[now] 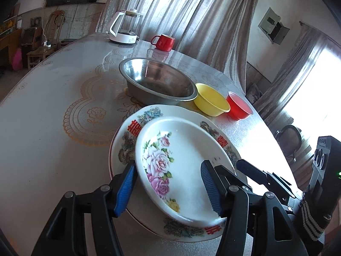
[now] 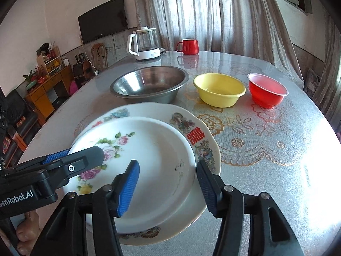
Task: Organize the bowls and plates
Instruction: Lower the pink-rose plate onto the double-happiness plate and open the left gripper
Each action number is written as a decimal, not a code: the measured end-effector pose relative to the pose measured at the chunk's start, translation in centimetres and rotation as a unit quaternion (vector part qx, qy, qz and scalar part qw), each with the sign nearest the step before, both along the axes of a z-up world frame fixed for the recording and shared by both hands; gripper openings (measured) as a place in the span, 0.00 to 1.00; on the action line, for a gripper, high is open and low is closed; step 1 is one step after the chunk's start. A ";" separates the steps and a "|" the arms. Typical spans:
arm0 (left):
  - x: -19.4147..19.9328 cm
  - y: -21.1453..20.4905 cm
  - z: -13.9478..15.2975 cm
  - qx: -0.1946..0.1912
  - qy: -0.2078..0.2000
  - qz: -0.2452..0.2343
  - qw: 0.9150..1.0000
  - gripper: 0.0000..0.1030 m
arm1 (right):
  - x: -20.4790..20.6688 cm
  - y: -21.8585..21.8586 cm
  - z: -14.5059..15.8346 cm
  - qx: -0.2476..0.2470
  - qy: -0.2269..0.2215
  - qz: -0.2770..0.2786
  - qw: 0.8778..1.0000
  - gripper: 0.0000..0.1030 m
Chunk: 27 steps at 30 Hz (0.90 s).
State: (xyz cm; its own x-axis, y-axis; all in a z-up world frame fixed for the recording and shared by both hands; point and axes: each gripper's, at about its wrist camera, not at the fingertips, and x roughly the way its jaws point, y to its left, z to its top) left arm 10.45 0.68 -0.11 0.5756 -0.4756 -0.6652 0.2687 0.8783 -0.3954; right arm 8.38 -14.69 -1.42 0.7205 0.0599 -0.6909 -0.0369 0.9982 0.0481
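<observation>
A white rose-patterned plate (image 1: 181, 145) (image 2: 153, 149) lies inside a larger plate (image 1: 149, 111) (image 2: 149, 107) with red characters and dragon motifs. My left gripper (image 1: 168, 164) is open and straddles the rose plate's left rim, one blue pad outside it and one over the plate's inside. My right gripper (image 2: 167, 163) is open astride the right rim in the same way. Neither pair of pads presses on the plate. Behind the plates stand a steel bowl (image 1: 157, 81) (image 2: 149, 83), a yellow bowl (image 1: 211, 100) (image 2: 219, 89) and a red bowl (image 1: 238, 106) (image 2: 266, 89).
A glass kettle (image 1: 125, 29) (image 2: 147, 44) and a red mug (image 1: 163, 41) (image 2: 188, 46) stand at the far edge of the table (image 1: 53, 98) (image 2: 266, 149). Curtains hang behind it. The cloth-covered tabletop lies bare to the left and to the right of the plates.
</observation>
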 end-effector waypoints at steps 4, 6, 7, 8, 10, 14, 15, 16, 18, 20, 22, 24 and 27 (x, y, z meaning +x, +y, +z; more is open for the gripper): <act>-0.2 -0.2 -0.1 0.010 -0.006 -0.004 1.000 0.61 | -0.2 0.2 0.0 -0.002 0.000 0.001 1.000 0.56; -0.2 -0.1 -0.1 0.009 -0.007 -0.004 1.000 0.61 | -0.2 0.1 -0.2 -0.005 0.003 -0.001 1.000 0.57; -0.2 0.0 -0.1 0.005 -0.006 -0.004 1.000 0.61 | -0.2 0.1 -0.3 -0.005 0.003 -0.001 1.000 0.57; -0.2 0.1 -0.1 0.002 -0.005 -0.004 1.000 0.61 | -0.2 0.1 -0.2 -0.005 0.003 -0.002 1.000 0.57; -0.4 0.1 0.2 0.000 -0.009 -0.006 1.000 0.61 | -0.2 0.1 -0.1 -0.004 0.002 0.000 1.000 0.58; -1.2 -0.7 0.9 0.020 -0.031 -0.011 0.999 0.61 | -0.2 0.2 -0.2 -0.004 0.006 -0.002 1.000 0.58; -1.3 -0.8 0.9 0.030 -0.035 -0.009 0.999 0.61 | -0.2 0.2 -0.2 -0.005 0.006 -0.002 1.000 0.58; -1.3 -1.0 0.9 0.038 -0.035 -0.008 0.999 0.61 | -0.2 0.2 -0.2 -0.006 0.006 -0.002 1.000 0.58; -1.4 -1.0 0.7 0.047 -0.033 -0.004 0.998 0.62 | -0.3 0.2 -0.2 -0.006 0.007 -0.001 1.000 0.58; -1.5 -1.0 0.7 0.053 -0.034 -0.001 0.998 0.63 | -0.3 0.3 -0.2 -0.006 0.007 0.001 1.000 0.59; -1.7 -0.9 0.7 0.058 -0.035 0.003 0.998 0.63 | -0.4 0.4 -0.2 -0.007 0.008 0.001 1.000 0.59; -1.8 -0.8 0.7 0.060 -0.036 0.006 0.998 0.64 | -0.5 0.4 -0.2 -0.008 0.008 0.002 1.000 0.60; -2.0 -0.6 0.8 0.061 -0.036 0.011 0.997 0.64 | -0.5 0.5 -0.2 -0.008 0.008 0.003 1.000 0.61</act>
